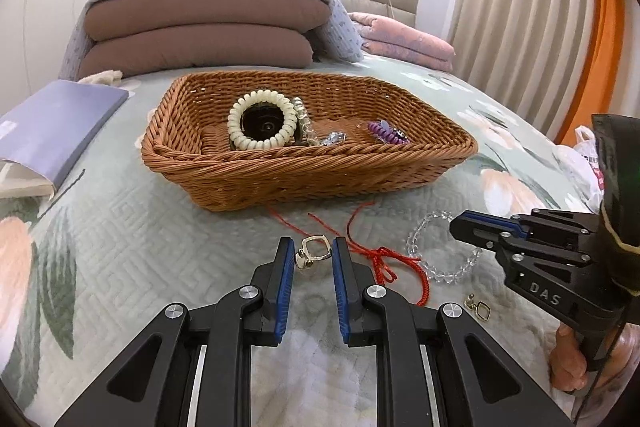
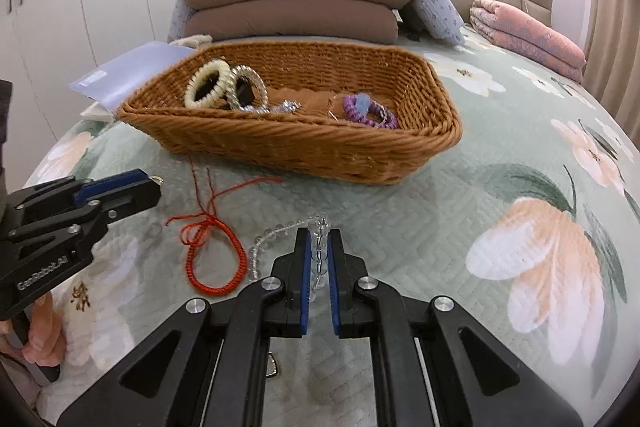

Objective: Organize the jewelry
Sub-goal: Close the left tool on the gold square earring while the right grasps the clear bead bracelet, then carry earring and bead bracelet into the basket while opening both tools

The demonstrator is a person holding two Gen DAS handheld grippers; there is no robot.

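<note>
A wicker basket [image 1: 248,183] [image 2: 280,143] on the bed holds a cream spiral band [image 1: 262,121], a clear bead bracelet [image 1: 304,119] and a purple spiral band [image 1: 388,133]. My left gripper [image 1: 311,247] is open, its pads either side of a gold earring [image 1: 314,250] lying on the quilt. My right gripper [image 2: 319,239] is narrowly open around a clear bead bracelet [image 2: 276,239] [image 1: 440,251]; contact is unclear. A red cord bracelet [image 2: 212,255] [image 1: 396,263] lies between them. A second gold earring [image 1: 480,307] lies near the right gripper.
A blue booklet [image 1: 60,127] lies left of the basket. Folded brown and blue quilts [image 1: 200,27] and a pink one [image 1: 404,39] are stacked behind. A plastic bag [image 1: 580,155] sits at the right bed edge.
</note>
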